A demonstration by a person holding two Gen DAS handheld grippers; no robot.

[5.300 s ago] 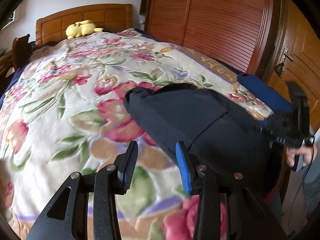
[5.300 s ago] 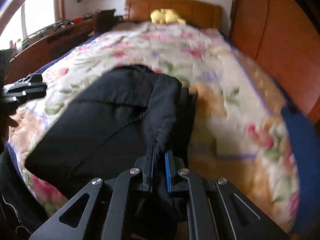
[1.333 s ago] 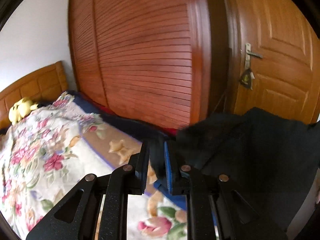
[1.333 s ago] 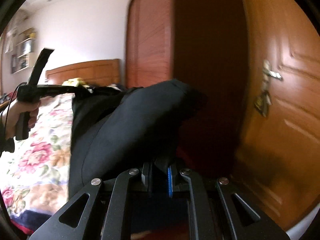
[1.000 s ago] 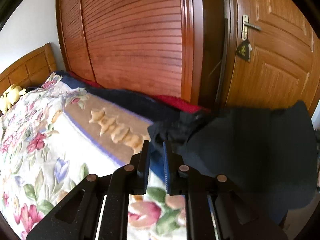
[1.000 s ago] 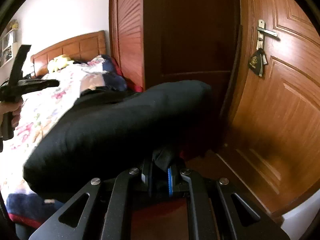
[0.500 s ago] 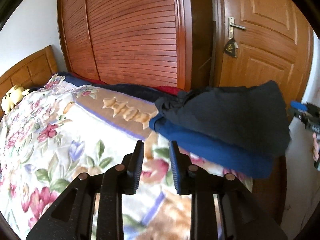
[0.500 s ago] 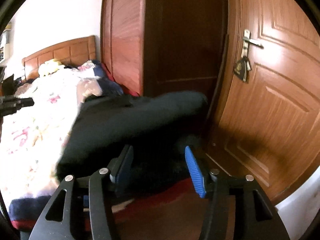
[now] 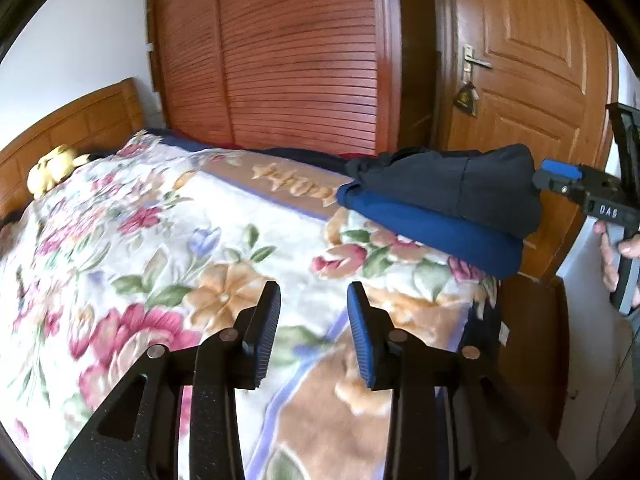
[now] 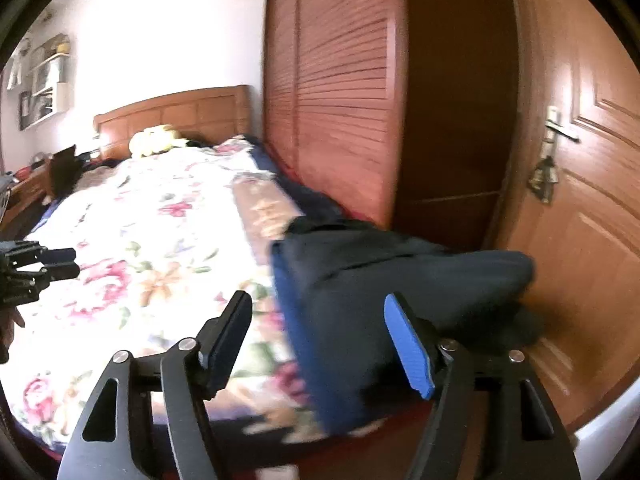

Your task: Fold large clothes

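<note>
At bed corner (image 9: pixel 476 300) — folded stack (image 9: pixel 448 200), claws parted

Both grippers are rocking black frames, silver screws, blue pads; right gripper (image 9: pixel 560 178) showing "DAS" lettering, left gripper (image 9: pixel 313 330) plain.

A bed (image 9: pixel 132 92) with a wooden headboard carries a floral blanket (image 9: pixel 168 248). A yellow plush toy (image 9: pixel 54 168) lies just beside the headboard. At the corner farthest from the headboard sits a folded blue garment (image 9: pixel 432 228) — a folded dark garment (image 9: pixel 460 184) stacked directly on it.
</note>
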